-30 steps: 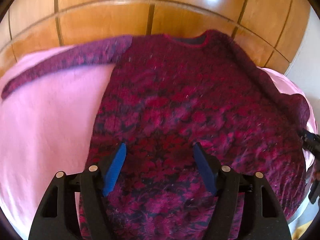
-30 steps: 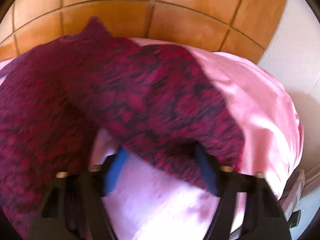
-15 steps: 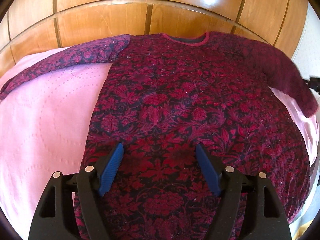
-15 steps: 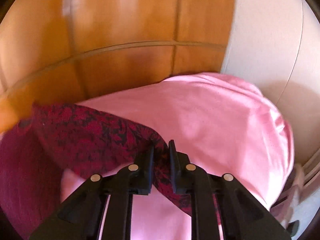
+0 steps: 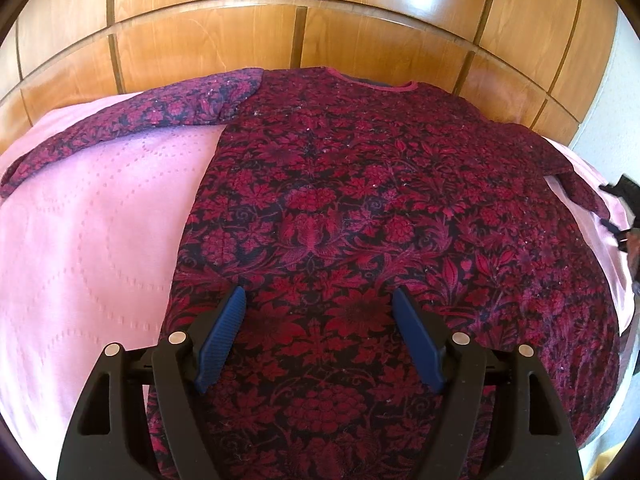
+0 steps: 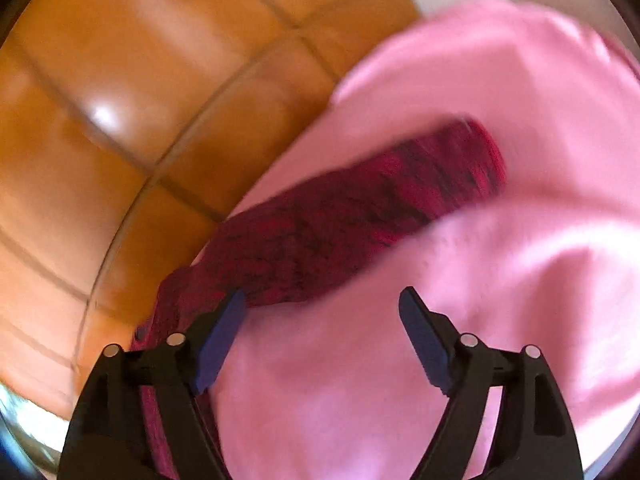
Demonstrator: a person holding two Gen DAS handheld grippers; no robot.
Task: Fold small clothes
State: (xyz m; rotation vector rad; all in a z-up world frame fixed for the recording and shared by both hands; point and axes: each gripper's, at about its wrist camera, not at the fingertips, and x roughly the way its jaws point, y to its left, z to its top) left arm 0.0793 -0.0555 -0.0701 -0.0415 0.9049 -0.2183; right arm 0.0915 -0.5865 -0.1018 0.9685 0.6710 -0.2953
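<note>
While sweater (image 5: 380,220) lies flat, bedspread (image 5: 92,240) bare — leftward

Sweater (image 5: 384,216): dark w/ red and magenta floral-and-leaf print, pink neck trim. Bedspread (image 5: 92,240): plain pink w/ dotted stitch lines. Wall panels (image 5: 208,36): glossy orange-brown wood. Hand-held gripper (image 5: 318,336): black body, blue ribbed pads (image 5: 224,328).
</note>
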